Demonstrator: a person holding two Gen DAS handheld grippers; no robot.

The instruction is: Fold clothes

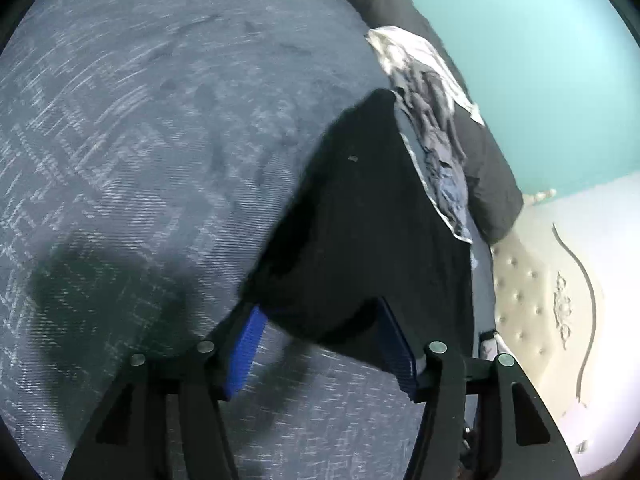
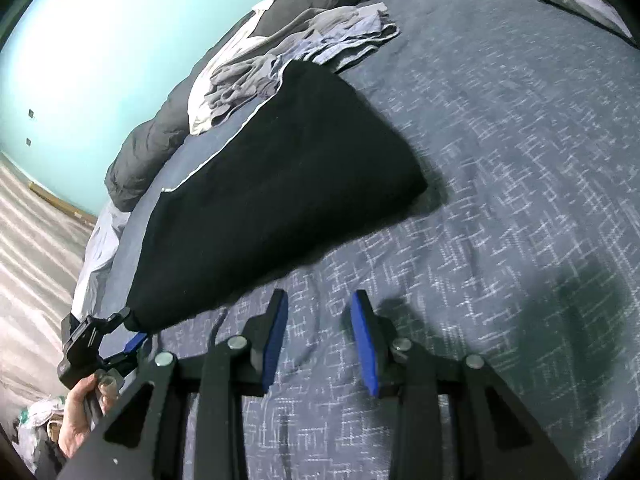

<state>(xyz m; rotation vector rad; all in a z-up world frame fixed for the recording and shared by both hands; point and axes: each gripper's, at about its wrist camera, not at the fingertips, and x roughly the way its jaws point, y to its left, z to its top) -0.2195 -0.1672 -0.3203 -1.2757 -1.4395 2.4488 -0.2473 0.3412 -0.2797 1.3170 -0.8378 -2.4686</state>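
On the blue patterned bedspread (image 2: 500, 184) lies a black garment (image 2: 280, 184), folded into a long wedge. In the right wrist view its long axis runs from the narrow end at about 7 o'clock, low left near the bed's edge, up to the broad far end at about 1 o'clock, where it spreads flat on the cover. A thin pale trim follows its left edge. The near, narrow end is raised off the bedspread, gathered at the left gripper (image 2: 134, 336), which shows in that view at 8 o'clock with a person's hand (image 2: 82, 408) on its handle.

From the left wrist camera, the same black garment (image 1: 360, 220) fills the middle, its near edge draped between the blue pads (image 1: 244, 352), which stand spread with the cloth hanging across and over them; whether they pinch it I cannot tell. The garment points away toward 1 o'clock.

The right gripper (image 2: 320, 336) hovers just beside the garment's lower edge, at 5 o'clock from it, fingers spread and holding nothing, over bare bedspread.

Beyond the garment's far end, at 12 o'clock, lies a rumpled heap of grey and white clothes (image 2: 288, 56), and behind that a dark grey duvet (image 2: 160, 136) along the bed's far side. A turquoise wall (image 2: 120, 40) rises behind. A pale tufted headboard (image 1: 532, 300) shows at 4 o'clock in the left view.
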